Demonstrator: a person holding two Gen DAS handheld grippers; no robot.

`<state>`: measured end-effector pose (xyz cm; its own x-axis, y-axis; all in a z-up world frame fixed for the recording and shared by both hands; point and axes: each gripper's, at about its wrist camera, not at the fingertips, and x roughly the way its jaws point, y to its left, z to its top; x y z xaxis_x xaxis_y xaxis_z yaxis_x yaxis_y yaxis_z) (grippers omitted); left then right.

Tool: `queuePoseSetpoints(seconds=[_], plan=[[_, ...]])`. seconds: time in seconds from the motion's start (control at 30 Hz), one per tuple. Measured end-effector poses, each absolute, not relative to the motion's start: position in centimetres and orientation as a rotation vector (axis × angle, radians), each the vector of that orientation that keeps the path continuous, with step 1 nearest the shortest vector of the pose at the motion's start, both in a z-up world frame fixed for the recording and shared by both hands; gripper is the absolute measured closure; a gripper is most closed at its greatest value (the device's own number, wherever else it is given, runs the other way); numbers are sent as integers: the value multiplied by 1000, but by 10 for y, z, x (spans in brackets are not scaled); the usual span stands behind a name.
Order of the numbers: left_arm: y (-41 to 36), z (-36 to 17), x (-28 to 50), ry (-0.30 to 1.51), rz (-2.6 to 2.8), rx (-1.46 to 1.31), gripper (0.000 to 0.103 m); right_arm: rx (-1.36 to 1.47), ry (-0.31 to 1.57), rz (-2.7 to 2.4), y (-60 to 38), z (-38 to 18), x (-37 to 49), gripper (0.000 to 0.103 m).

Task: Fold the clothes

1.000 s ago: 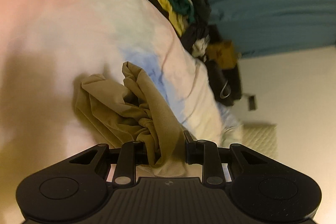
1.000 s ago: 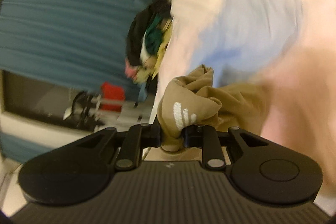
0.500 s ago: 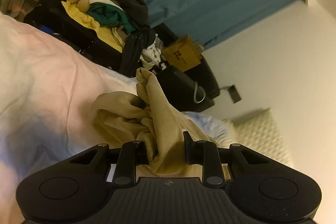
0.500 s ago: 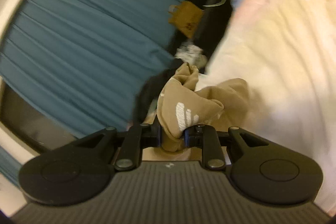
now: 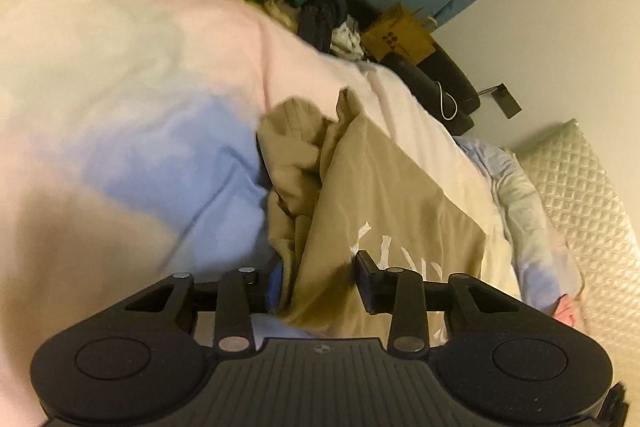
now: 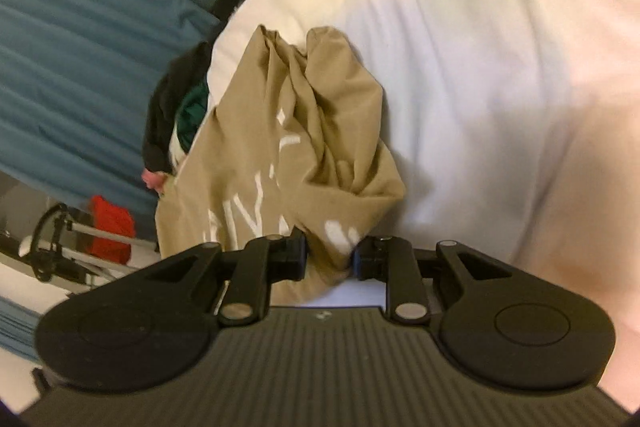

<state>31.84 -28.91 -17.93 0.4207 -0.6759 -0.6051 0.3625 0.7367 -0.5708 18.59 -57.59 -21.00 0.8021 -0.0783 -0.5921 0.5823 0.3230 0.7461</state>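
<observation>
Tan shirt [image 6: 304,147] between right hand-held gripper [image 6: 330,259] pads; left's [image 5: 316,287] jaws opening

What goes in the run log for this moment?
left hand-held gripper: opening, tan shirt between jaws | right hand-held gripper: shut on tan shirt | shirt on duvet

Tan shirt [image 5: 384,195] with white lettering, crumpled, lying on pastel bedding [image 5: 132,99]

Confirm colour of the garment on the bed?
Tan garment with white lettering; clearest in the right wrist view.
</observation>
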Motion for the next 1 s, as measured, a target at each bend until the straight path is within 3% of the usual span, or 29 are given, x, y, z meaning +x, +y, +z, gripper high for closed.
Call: queuePoseSetpoints(seconds=[0.3,0.5,0.53,0.6,0.67,0.73,1.0], plan=[[-265,-64,248,780,-699,-210,28,910,547,-426,-539,-108,144,79],[-245,8,173,637,-733,-101,21,697,482,-375,-494,-41,101,76],[-241,18,158,616,-730,-84,21,670,470,-370,-486,-32,93,70],[-230,34,134,588,-712,-72,16,615,443,-357,-469,-15,75,47],[-216,49,108,542,-698,-56,7,552,399,-341,-452,-1,58,16],[-199,61,82,484,-685,-40,1,505,369,-334,-437,10,43,16],[-149,78,5,325,-651,32,0,450,294,-295,-395,19,-1,15]])
